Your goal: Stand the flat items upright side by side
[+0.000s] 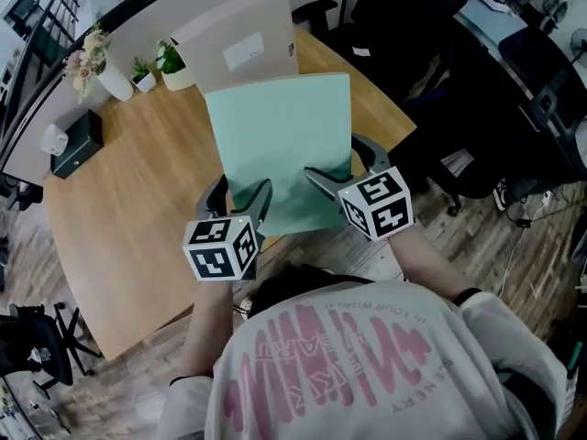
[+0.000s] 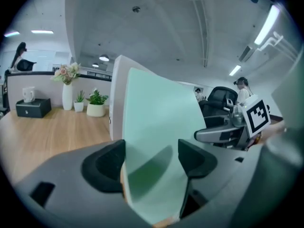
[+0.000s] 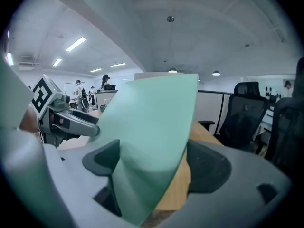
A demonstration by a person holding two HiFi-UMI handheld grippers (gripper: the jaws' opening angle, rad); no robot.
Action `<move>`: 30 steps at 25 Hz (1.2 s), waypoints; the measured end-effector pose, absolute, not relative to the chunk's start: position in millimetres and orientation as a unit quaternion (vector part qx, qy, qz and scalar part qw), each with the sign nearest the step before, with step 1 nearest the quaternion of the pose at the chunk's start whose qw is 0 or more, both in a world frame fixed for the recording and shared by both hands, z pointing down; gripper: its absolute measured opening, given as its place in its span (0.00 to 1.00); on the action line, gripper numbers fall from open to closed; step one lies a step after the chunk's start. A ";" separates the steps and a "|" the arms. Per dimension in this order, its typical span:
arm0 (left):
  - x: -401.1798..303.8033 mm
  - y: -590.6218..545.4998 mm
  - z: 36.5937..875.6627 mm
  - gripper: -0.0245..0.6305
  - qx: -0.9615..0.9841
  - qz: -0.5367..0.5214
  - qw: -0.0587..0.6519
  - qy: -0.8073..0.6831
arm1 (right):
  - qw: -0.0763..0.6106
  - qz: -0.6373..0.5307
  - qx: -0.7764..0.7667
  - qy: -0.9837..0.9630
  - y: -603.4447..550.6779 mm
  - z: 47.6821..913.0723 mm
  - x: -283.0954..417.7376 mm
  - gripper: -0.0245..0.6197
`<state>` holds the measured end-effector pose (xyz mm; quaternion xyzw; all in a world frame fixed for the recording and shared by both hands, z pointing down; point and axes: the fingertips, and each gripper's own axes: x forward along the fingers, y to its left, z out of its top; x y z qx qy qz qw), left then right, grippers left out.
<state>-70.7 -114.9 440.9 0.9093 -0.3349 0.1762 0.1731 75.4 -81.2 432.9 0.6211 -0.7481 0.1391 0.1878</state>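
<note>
Left gripper point(image 1: 243, 189) and right gripper point(image 1: 332, 158) are each clamping the near edge of the green folder point(image 1: 280, 126), keeping it tilted in the air over the table point(image 1: 138, 191). Two grips are likely steadying it for standing beside the upright beige folder point(image 1: 243, 44) at the far side.

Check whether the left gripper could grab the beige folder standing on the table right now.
Probably not: the left gripper is holding the green folder, which also sits between it and the beige folder.
</note>
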 end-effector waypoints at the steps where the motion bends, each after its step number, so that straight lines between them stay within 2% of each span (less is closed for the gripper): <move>1: -62.8 -116.6 436.2 0.56 0.910 0.168 0.162 -0.342 | 0.185 0.125 0.620 -0.752 -84.3 427.7 83.5 0.73; 11: -34.6 -145.9 407.1 0.56 0.907 0.111 0.105 -0.392 | 0.171 0.020 0.600 -0.781 -134.7 395.9 116.0 0.72; 20: -18.4 -177.3 417.9 0.56 0.903 0.084 0.096 -0.411 | 0.189 -0.048 0.581 -0.790 -185.1 397.2 131.6 0.72; 30: -12.5 -210.7 419.2 0.55 0.888 0.075 0.092 -0.444 | 0.174 -0.062 0.551 -0.814 -229.9 401.7 138.5 0.72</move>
